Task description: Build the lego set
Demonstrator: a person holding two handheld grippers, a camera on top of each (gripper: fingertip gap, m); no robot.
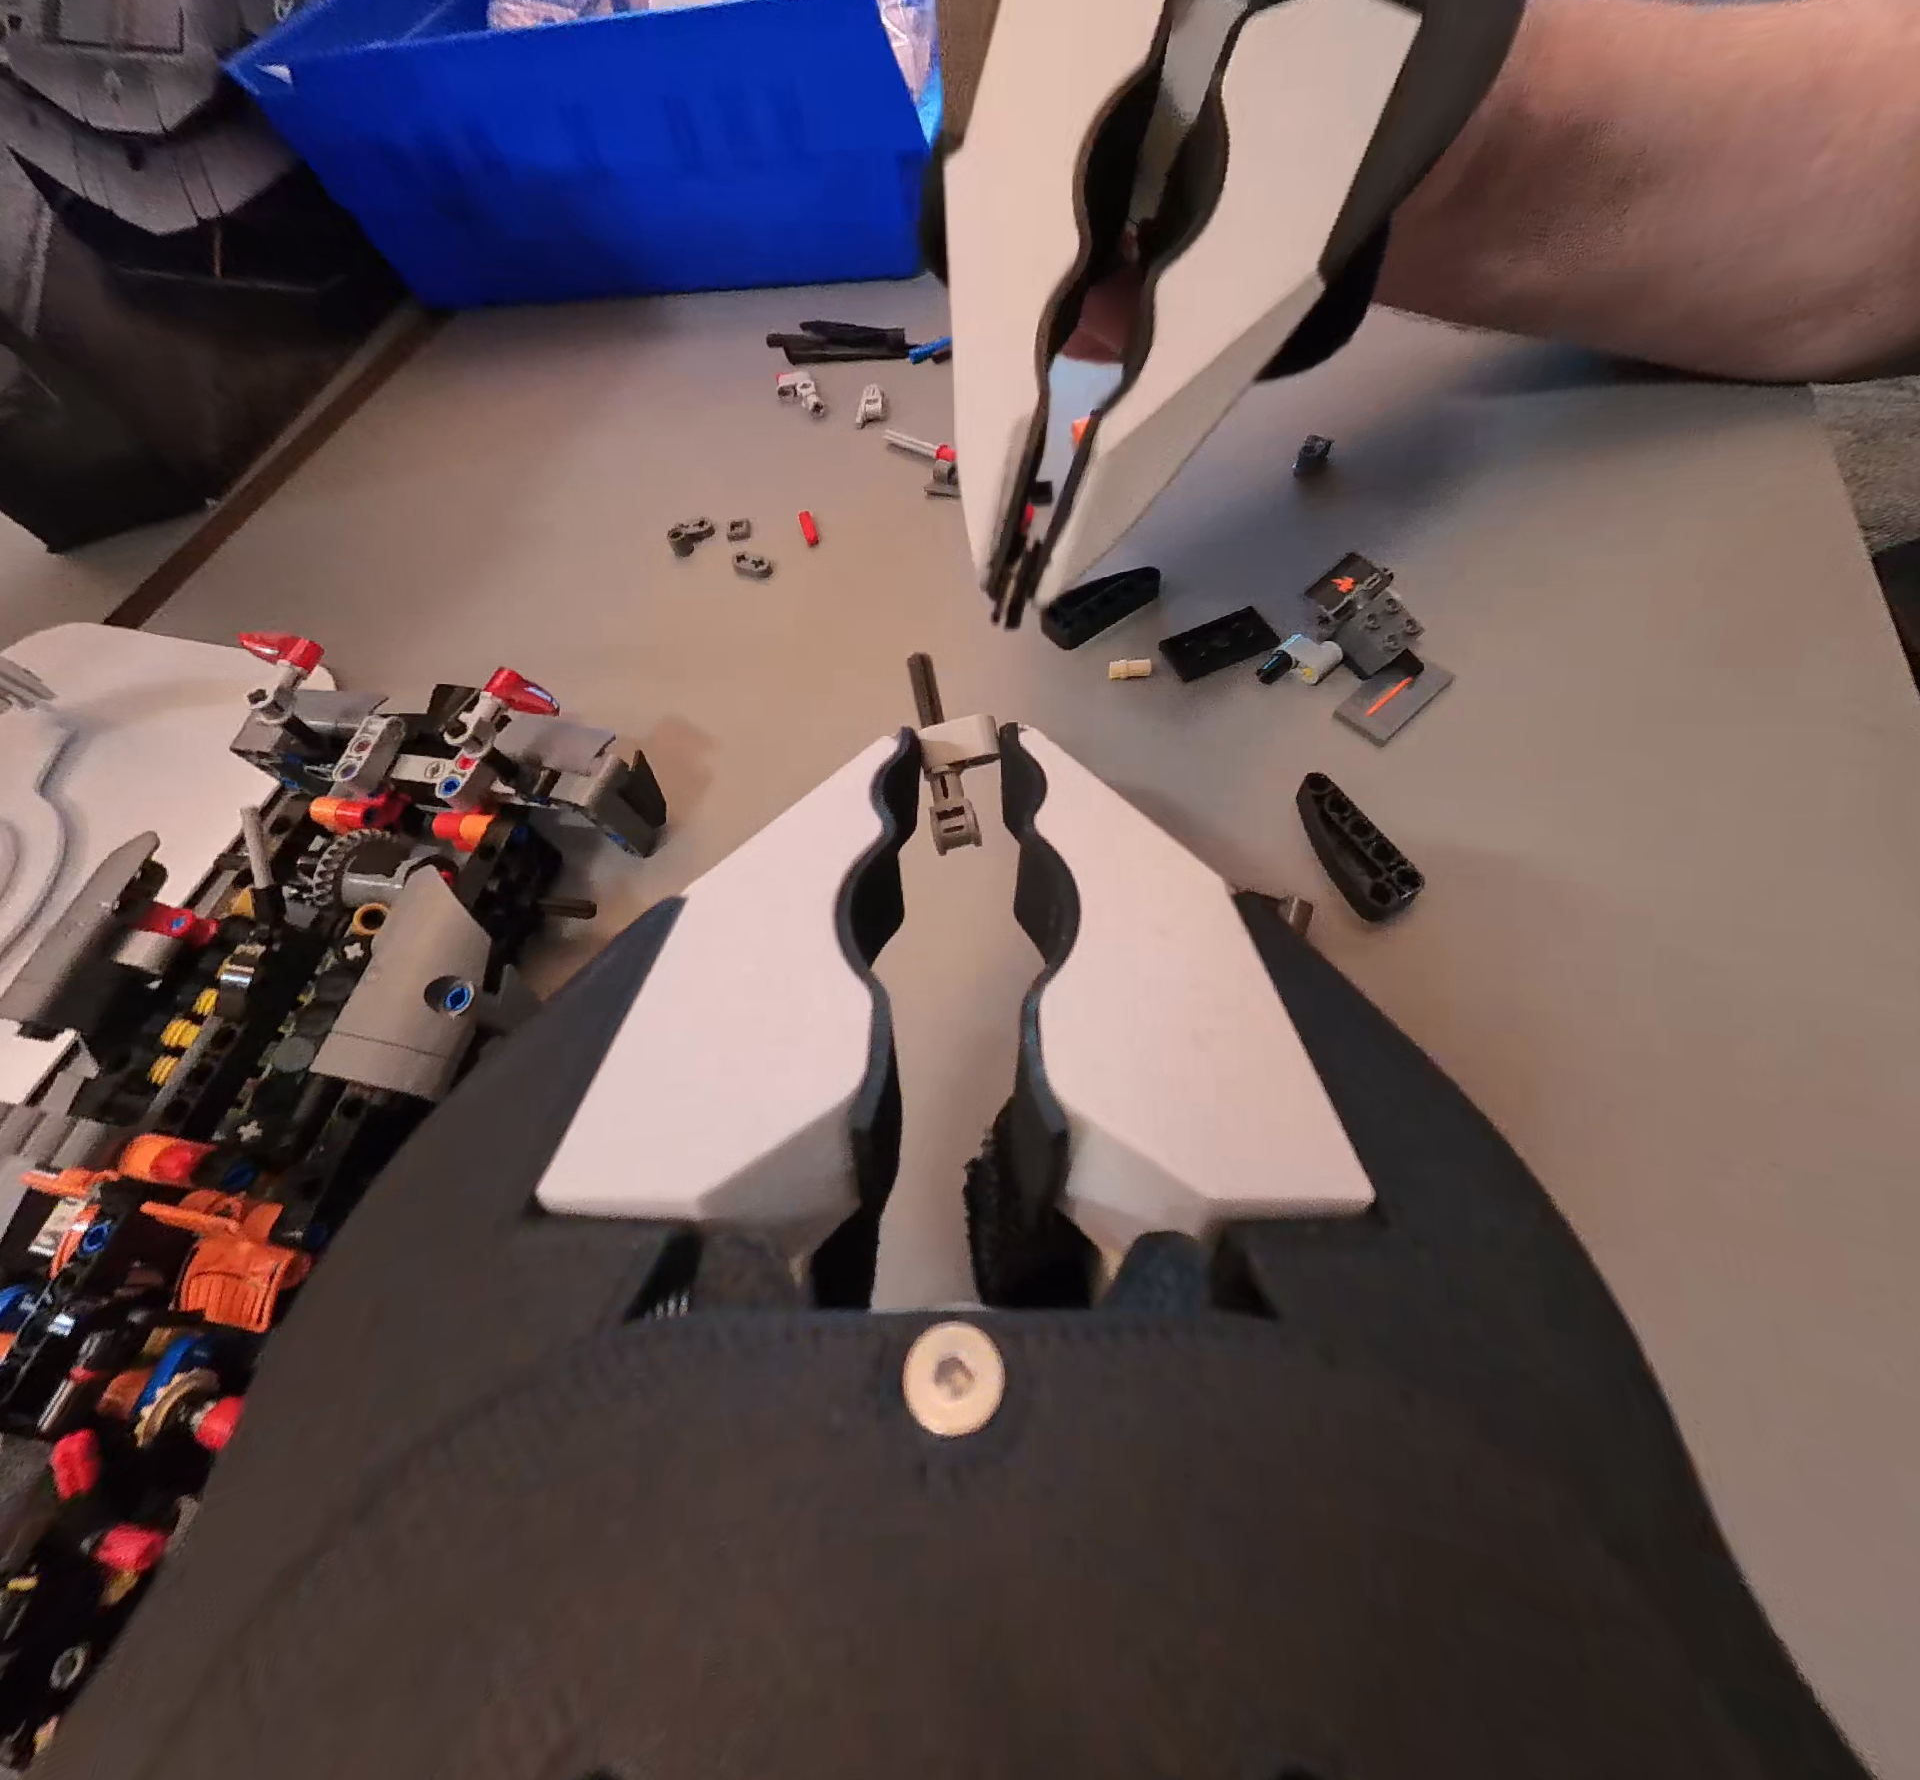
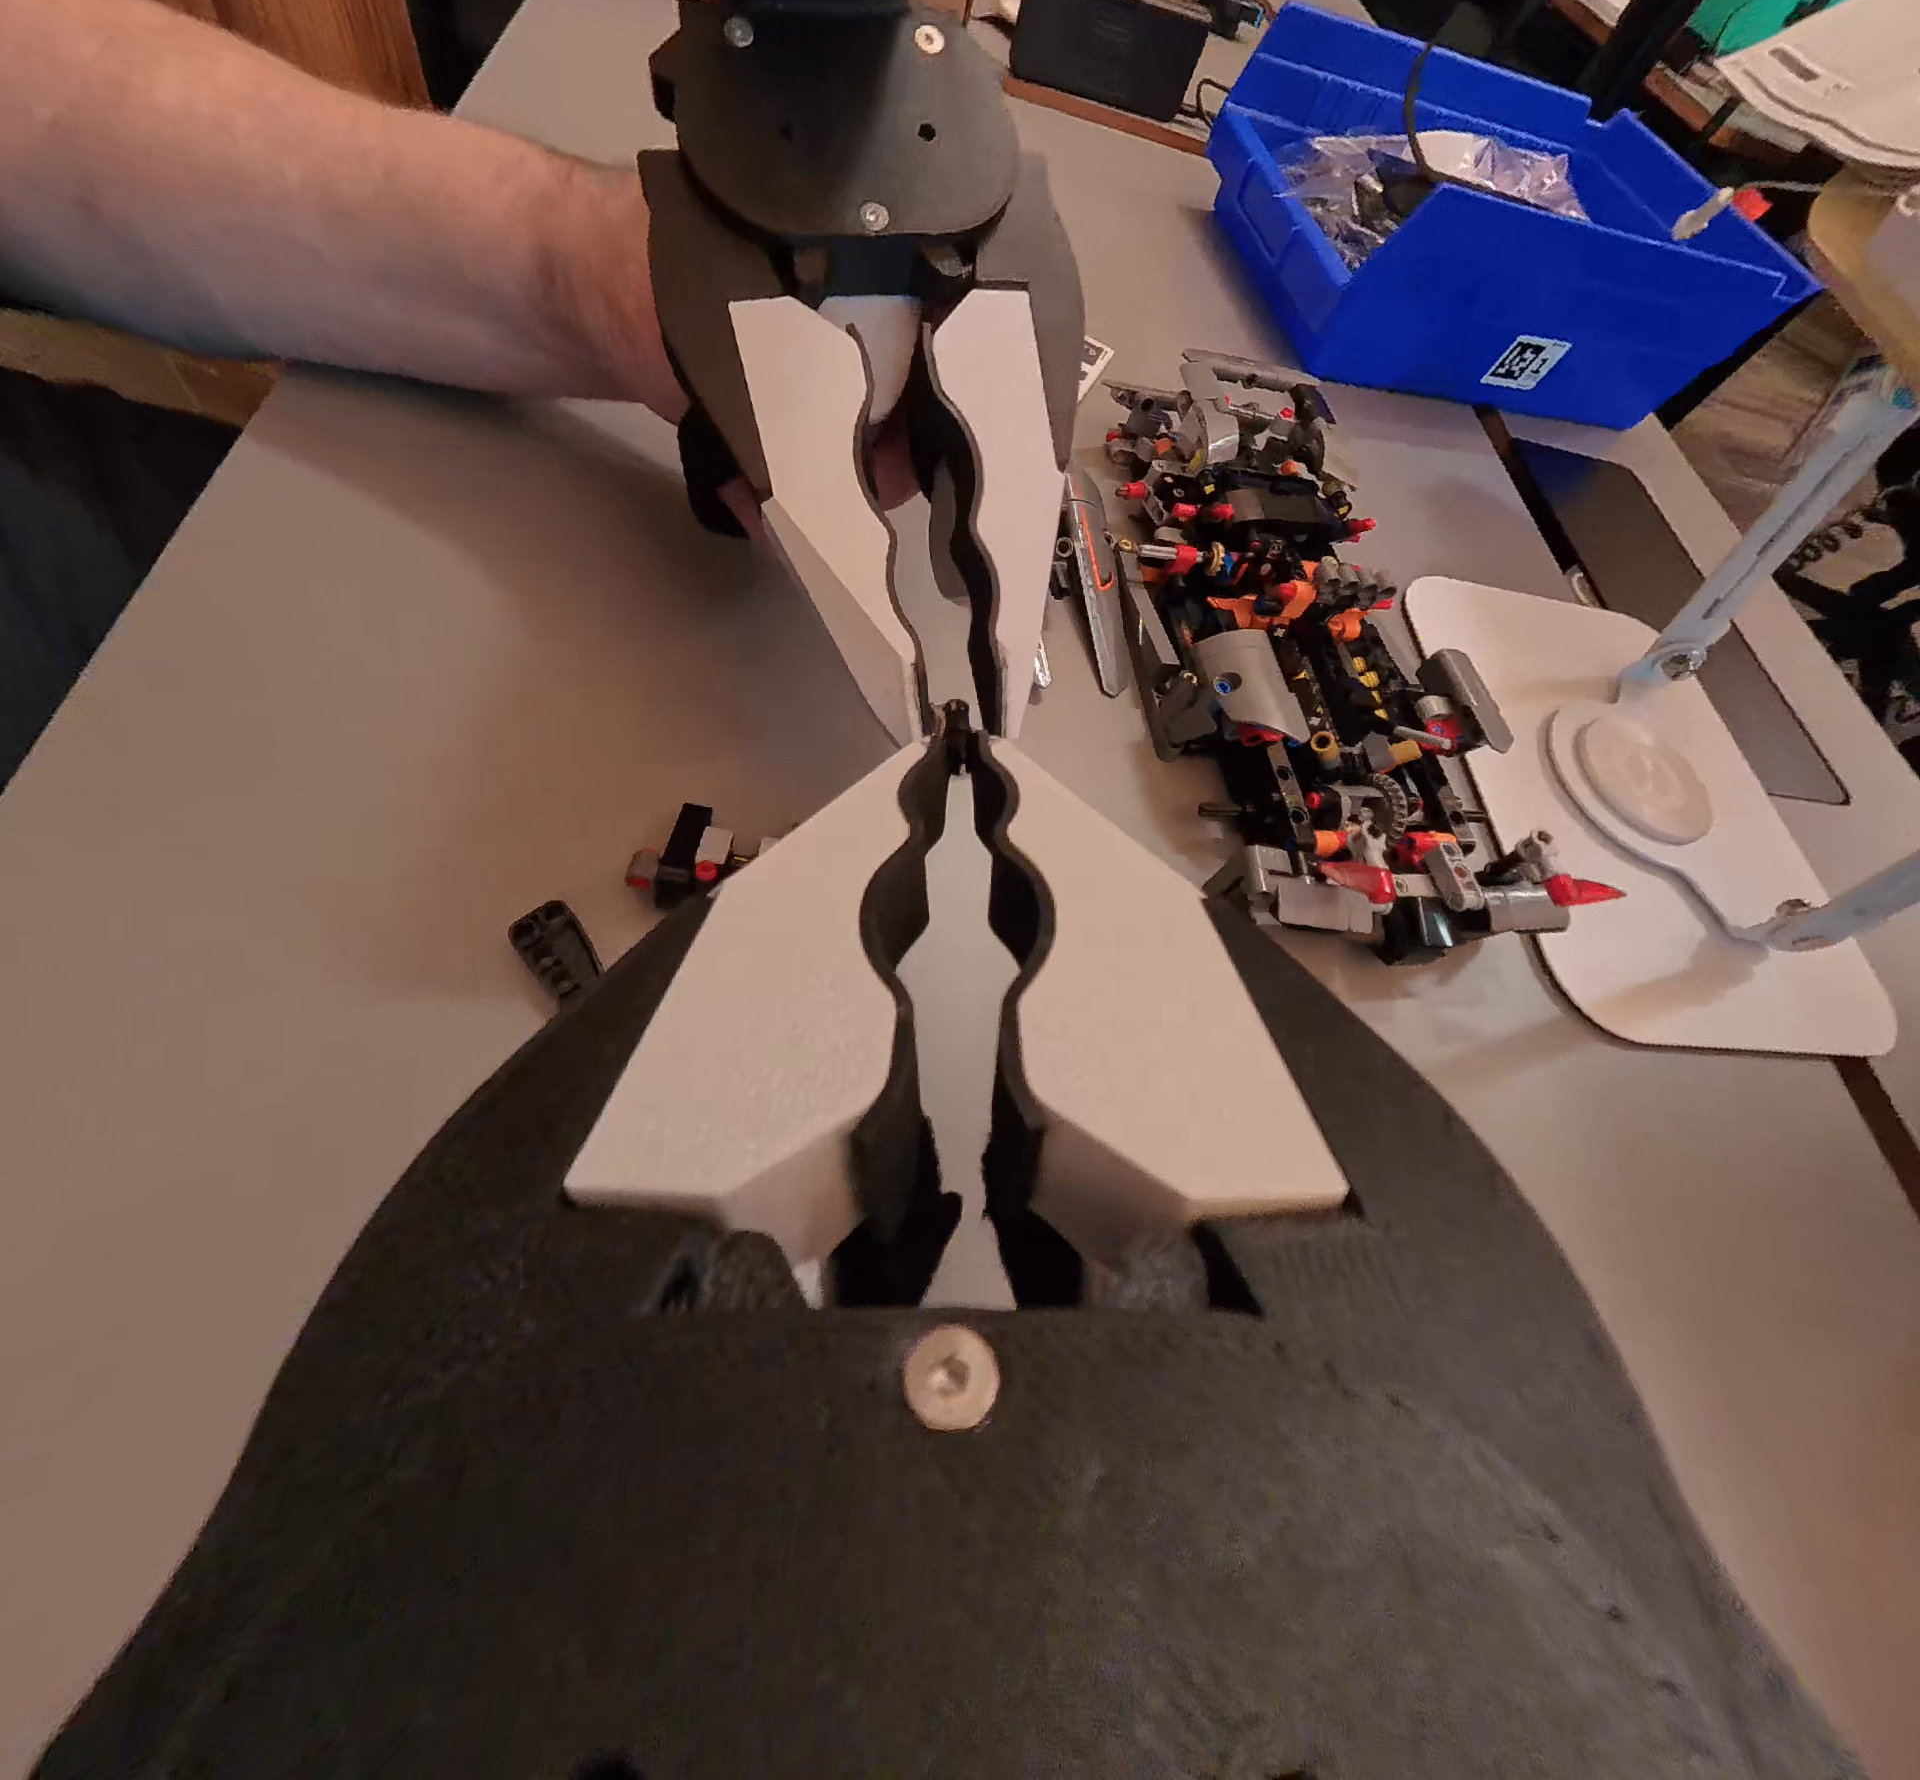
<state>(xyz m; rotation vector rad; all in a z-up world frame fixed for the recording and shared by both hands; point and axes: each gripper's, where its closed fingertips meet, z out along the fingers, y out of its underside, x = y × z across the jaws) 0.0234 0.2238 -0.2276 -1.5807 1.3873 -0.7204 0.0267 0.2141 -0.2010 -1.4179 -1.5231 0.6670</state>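
My left gripper [image 1: 956,738] is shut on a light grey connector [image 1: 961,743] with a dark axle [image 1: 921,686] sticking out past its tips. It is held above the grey table [image 1: 520,483]. My right gripper [image 1: 1016,603] comes in from the far side, tip to tip with the left and a little apart from the axle. In the right wrist view the right gripper [image 2: 956,754] is shut on a small black piece [image 2: 958,738], right in front of the left gripper [image 2: 961,702]. The partly built Lego car [image 1: 343,899] lies to the left of my left gripper and also shows in the right wrist view [image 2: 1309,650].
A blue bin [image 1: 623,141] holding plastic bags stands at the far edge. Loose parts lie on the table: black curved beams [image 1: 1356,847], a small grey assembly [image 1: 1361,629], small grey connectors [image 1: 717,541] and a red pin [image 1: 808,527]. A white stand base [image 2: 1662,847] sits beside the car. Left and right tips are no more than a few centimetres apart. Both grippers' tips are roughly 20 cm from the red pin [image 1: 808,527].
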